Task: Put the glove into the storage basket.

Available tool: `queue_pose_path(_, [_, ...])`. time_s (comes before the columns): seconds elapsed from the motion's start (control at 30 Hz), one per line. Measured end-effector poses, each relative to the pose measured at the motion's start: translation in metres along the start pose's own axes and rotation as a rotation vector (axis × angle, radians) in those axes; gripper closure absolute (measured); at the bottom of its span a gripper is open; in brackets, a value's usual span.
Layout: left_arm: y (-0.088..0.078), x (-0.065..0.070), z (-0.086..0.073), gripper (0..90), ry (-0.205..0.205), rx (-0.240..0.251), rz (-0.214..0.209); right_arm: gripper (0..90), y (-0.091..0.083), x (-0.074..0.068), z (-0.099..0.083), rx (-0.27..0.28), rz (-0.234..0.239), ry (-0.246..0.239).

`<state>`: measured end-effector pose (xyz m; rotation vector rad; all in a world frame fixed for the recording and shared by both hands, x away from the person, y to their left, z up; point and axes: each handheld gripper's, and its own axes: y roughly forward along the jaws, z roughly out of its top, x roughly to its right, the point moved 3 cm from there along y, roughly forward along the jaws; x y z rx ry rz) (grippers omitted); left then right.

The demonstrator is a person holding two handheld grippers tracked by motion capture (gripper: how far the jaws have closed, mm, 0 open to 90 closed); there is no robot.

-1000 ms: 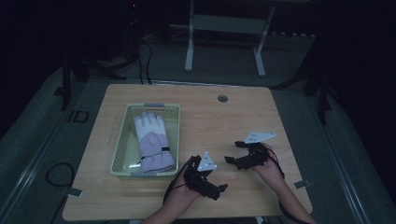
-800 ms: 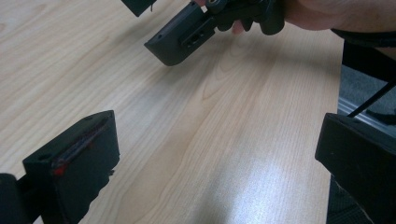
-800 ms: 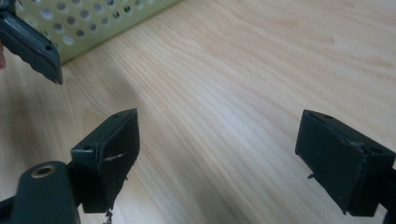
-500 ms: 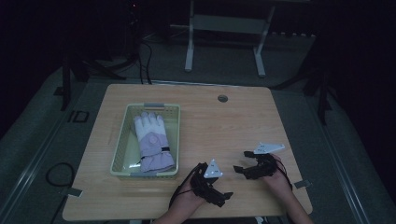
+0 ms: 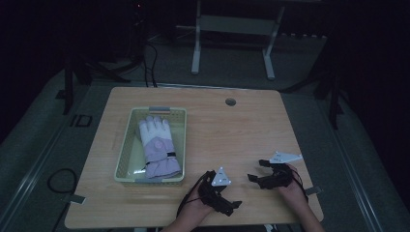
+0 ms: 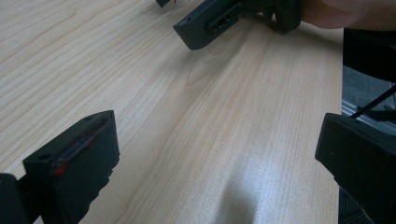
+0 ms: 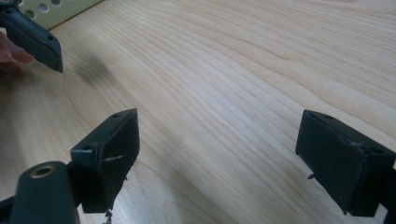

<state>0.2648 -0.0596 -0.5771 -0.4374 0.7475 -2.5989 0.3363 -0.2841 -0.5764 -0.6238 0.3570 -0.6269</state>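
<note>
- A pale green basket [image 5: 124,153] sits on the left half of the wooden table [image 5: 232,125], its long side running from near to far.
- Inside the basket lies a white and lilac glove [image 5: 157,147], flat, fingers pointing to the far end, cuff at the near end.
- The left gripper [image 6: 210,154] is low over the near edge of the table, right of the basket, jaws wide apart and holding nothing.
- The right gripper [image 7: 217,149] is near the right near corner, jaws likewise spread with bare wood between them.
- Compared with a second ago, both grippers have drawn back toward the near edge, farther from the basket; the glove and basket have not moved.
</note>
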Motion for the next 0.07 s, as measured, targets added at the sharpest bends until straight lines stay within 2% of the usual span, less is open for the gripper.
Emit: queue_pose_path(0.07, [0.0, 0.0003, -0.0001, 0.0, 0.003, 0.002, -0.006, 13.5, 0.0001, 0.0003, -0.0003, 0.0, 0.003, 0.003])
